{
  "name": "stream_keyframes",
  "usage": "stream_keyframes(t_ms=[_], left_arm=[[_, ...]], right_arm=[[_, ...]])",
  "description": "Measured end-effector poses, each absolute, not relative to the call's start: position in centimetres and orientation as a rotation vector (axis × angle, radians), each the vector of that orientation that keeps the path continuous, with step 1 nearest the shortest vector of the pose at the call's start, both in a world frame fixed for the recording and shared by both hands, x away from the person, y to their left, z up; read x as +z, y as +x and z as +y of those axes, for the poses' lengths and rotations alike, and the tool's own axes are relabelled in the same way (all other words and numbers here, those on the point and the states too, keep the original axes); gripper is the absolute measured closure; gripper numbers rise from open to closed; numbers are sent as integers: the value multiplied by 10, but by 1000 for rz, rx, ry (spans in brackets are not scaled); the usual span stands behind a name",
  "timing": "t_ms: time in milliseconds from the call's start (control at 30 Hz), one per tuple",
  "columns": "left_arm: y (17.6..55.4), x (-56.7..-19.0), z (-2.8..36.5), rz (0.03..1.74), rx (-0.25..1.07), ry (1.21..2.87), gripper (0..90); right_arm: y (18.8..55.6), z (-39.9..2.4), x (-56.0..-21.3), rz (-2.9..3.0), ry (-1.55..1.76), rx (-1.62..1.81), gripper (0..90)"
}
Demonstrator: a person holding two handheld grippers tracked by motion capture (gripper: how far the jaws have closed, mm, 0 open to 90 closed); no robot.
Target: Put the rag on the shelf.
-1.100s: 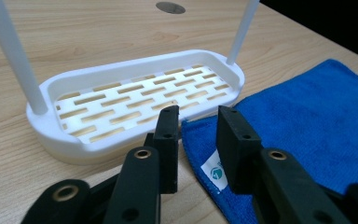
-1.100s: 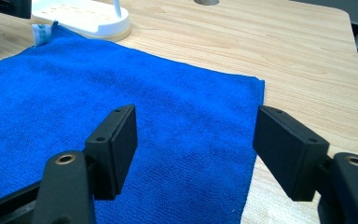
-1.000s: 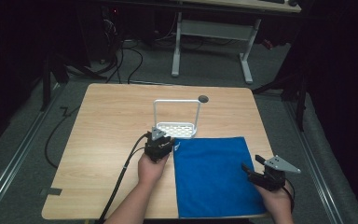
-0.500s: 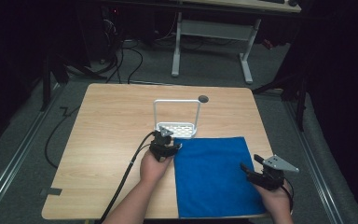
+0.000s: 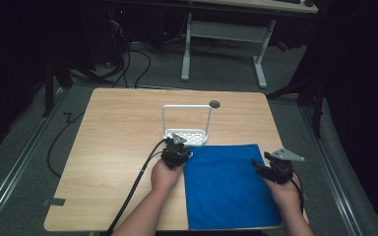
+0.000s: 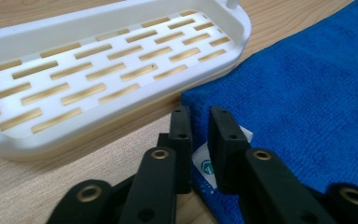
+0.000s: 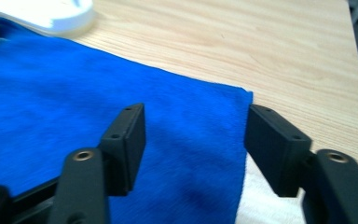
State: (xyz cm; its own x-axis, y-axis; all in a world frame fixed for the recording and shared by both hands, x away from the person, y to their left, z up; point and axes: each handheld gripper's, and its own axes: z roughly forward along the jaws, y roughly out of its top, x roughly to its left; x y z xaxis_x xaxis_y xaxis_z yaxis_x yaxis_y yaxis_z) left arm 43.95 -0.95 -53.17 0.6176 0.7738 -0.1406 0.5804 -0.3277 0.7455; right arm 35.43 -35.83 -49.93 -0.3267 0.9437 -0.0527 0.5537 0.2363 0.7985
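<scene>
So: wooden table (image 5: 118, 147), blue cloth (image 5: 226, 187) spread flat on its near right part, far edge touching or just beside the white slotted tray (image 5: 189, 135) with its tall wire handle. No fold in the cloth yet.

Change since a second ago: the left gripper (image 5: 176, 153) sits at the cloth's far left corner, about where it was, and its jaws have just been closing. In the left gripper view the jaws stand narrow with the cloth corner and its small white label (image 6: 204, 163) between them; looks pinched, though I cannot tell for sure that the pads press yet.

The right gripper (image 5: 270, 169) has slid a little toward the cloth's far right corner. Its jaws have been closing too but are wide apart, straddling the right edge of the cloth (image 7: 168, 140); nothing gripped.

Judgement: both far corners are being taken, left ahead of right. Likely a fold or lift of the far edge comes next, once the right jaws close on that corner. Risk: the tray gets nudged when the corner lifts.
</scene>
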Motion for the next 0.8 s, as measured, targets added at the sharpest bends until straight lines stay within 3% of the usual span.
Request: stream_keyframes(t_ms=[100, 400, 767, 800], left_arm=[[440, -532, -9, 1065, 296, 2035, 871], [437, -532, -9, 1039, 303, 2032, 885], [437, -531, -8, 1037, 299, 2020, 884], [437, -532, -8, 1035, 302, 2018, 884]], right_arm=[[374, -364, -503, 1982, 1436, 900, 459], [413, -371, -514, 1972, 1535, 846, 501], [423, -374, -526, 1968, 1581, 839, 578], [423, -372, -526, 1971, 1571, 836, 633]])
